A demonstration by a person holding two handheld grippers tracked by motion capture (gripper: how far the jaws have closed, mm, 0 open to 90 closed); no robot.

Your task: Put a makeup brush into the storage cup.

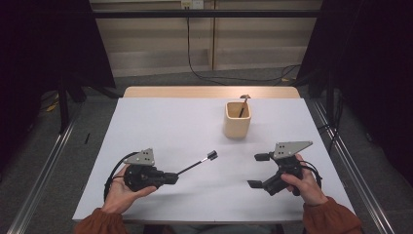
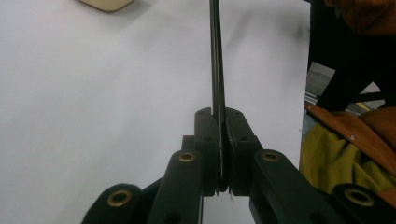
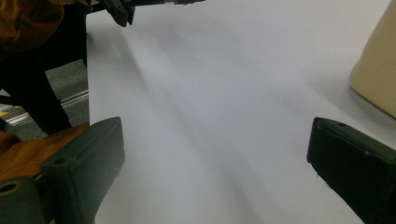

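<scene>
Brush-like tool (image 1: 197, 163), a thin dark rod with a small black head, is clamped at its lower end in the left gripper (image 1: 171, 176), in the lower left of the high view. Its long axis runs up and to the right across the white table (image 1: 160, 126), the head lifted and aimed roughly toward the beige cup (image 1: 237, 120) in the upper middle of the frame. In the left gripper view the two jaws are pressed tight on the thin shaft (image 2: 217, 70), which rises straight up the centre of the picture, with the cup's base (image 2: 106, 3) off at the top left edge. A second tool (image 1: 243, 105) already leans inside the cup, its tip poking above the rim. The right gripper (image 1: 259, 170) sits in the lower right of the high view with its jaws spread wide and nothing between them; its own view has the cup's wall (image 3: 373, 74) at the right edge. By my reading the cup lies well apart from the held tool, farther up and to the right, so the rod would need tipping upright over the cup's mouth. The left hand (image 1: 119, 192) carries the tool, though the right gripper is nearer the cup.
</scene>
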